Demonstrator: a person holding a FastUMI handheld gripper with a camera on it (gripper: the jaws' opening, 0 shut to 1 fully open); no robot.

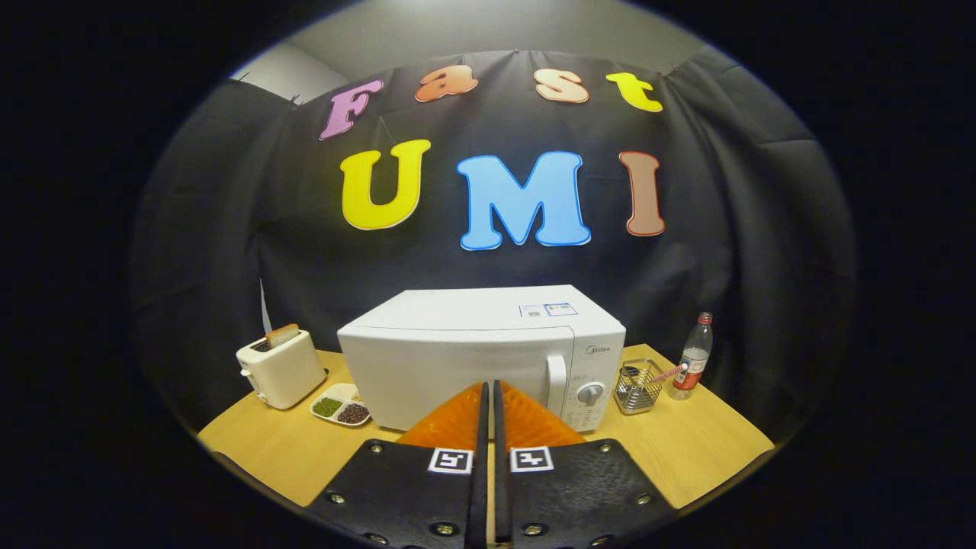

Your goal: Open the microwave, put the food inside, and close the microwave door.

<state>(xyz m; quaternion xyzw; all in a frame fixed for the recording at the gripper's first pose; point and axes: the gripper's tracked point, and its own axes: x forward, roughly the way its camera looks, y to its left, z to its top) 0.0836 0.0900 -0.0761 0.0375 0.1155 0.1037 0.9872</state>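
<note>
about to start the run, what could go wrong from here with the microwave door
1. The gripper is shut with nothing in it; it would likely need to open before it can take the door handle.
2. The handle sits close beside the dial, so a reach slightly off could knock the dial instead.
3. The dish lies close by the microwave; if the door swings out toward that side, it might sweep the dish or the toaster.

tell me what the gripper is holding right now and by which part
Nothing is held: the gripper is shut on itself, its fingers pressed together with nothing between, short of the white box-shaped microwave, whose door is closed.
</note>
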